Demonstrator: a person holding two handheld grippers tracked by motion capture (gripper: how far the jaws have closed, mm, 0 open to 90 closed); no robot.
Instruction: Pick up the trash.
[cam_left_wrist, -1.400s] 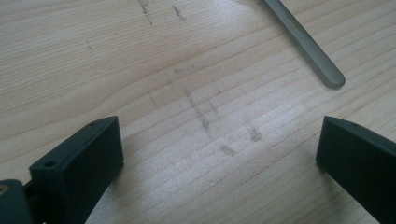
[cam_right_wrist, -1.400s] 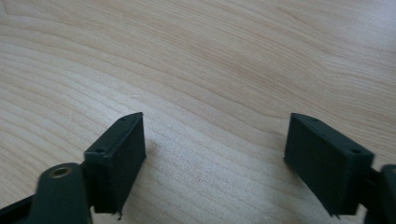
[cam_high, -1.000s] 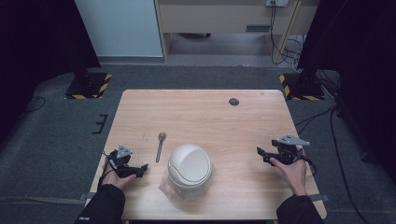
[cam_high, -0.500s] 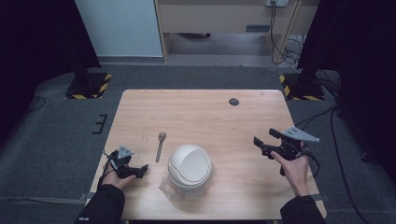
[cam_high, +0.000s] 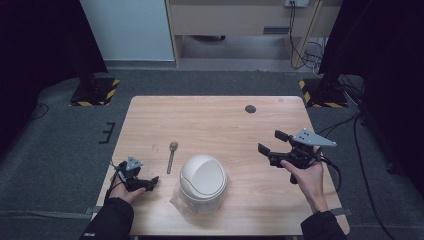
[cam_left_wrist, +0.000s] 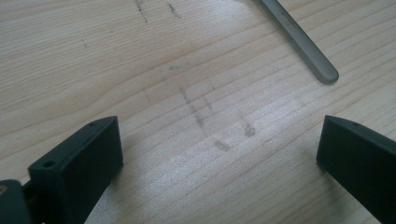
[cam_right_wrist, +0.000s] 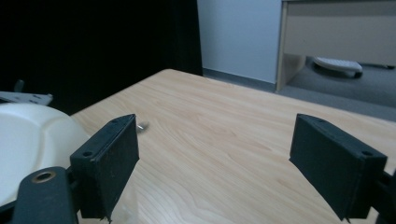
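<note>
High view: wooden table (cam_high: 215, 120), white domed container (cam_high: 203, 181) near the near edge, a bit left of centre, sitting on a clear plastic bag (cam_high: 178, 200). Spoon (cam_high: 171, 155) lies just left of it, bowl end pointing far, not touching it. Small dark round spot (cam_high: 250, 109) on the far part of the table. Left gripper (cam_high: 148, 183) rests low at the near-left corner, held in the left hand (cam_high: 125, 190), tips pointing right toward the container, near it but apart. Right gripper (cam_high: 270, 143) is held above the table on the right side in the right hand (cam_high: 306, 175), jaws pointing left, well apart from the container; its jaws have just been opening, nothing between them.

Left gripper view: jaws wide, bare table surface between them, only scuff marks. Spoon handle end (cam_left_wrist: 303, 44) lies beyond the jaws, upper right, clear of both.

Right gripper view: jaws wide, empty, looking level across the table. Container (cam_right_wrist: 32, 144) at the left edge, beside the left jaw. A small shiny bit past that jaw, too small to tell.
</note>
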